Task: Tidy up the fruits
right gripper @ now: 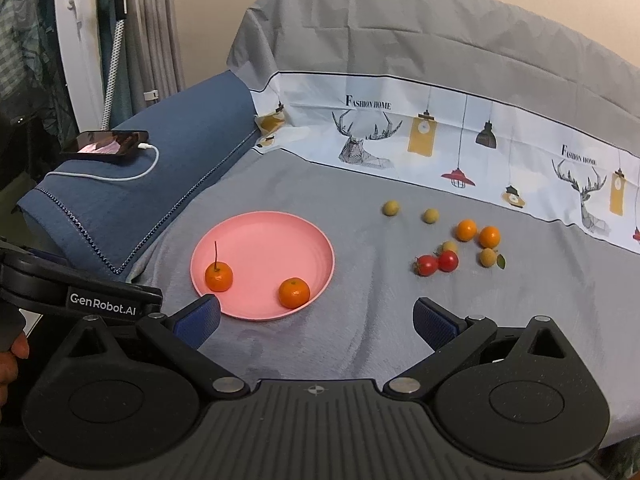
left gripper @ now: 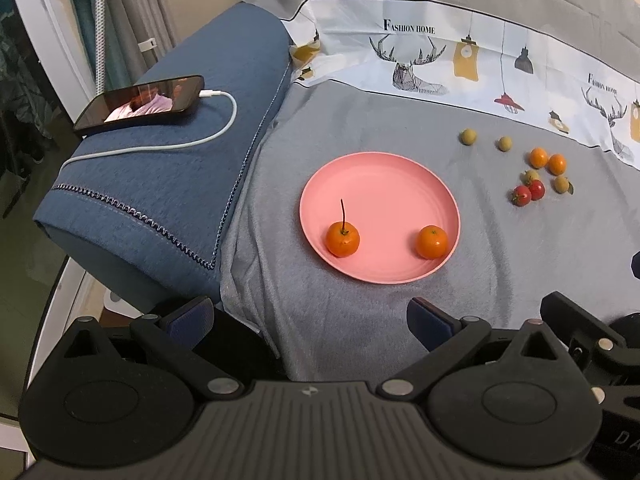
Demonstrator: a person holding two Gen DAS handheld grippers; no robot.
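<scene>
A pink plate (left gripper: 380, 184) (right gripper: 260, 236) lies on the grey cloth and holds two small oranges: one with a long stem (left gripper: 342, 239) (right gripper: 218, 276) and one without (left gripper: 431, 241) (right gripper: 294, 292). To its right on the cloth lie two more oranges (left gripper: 538, 157) (right gripper: 467, 229), two red tomatoes (left gripper: 522, 195) (right gripper: 426, 265) and several yellow-green fruits (left gripper: 468, 136) (right gripper: 391, 208). My left gripper (left gripper: 310, 322) hangs open, nothing in it, just short of the plate's near rim. Open too and holding nothing, my right gripper (right gripper: 316, 322) sits near the plate's front right edge.
A phone (left gripper: 140, 102) (right gripper: 106, 142) with a white charging cable rests on the blue armrest (left gripper: 160, 184) at the left. A printed white cloth (left gripper: 460, 52) and a grey-covered backrest rise behind the fruit. The left gripper body (right gripper: 80, 292) and a hand show at the right wrist view's left edge.
</scene>
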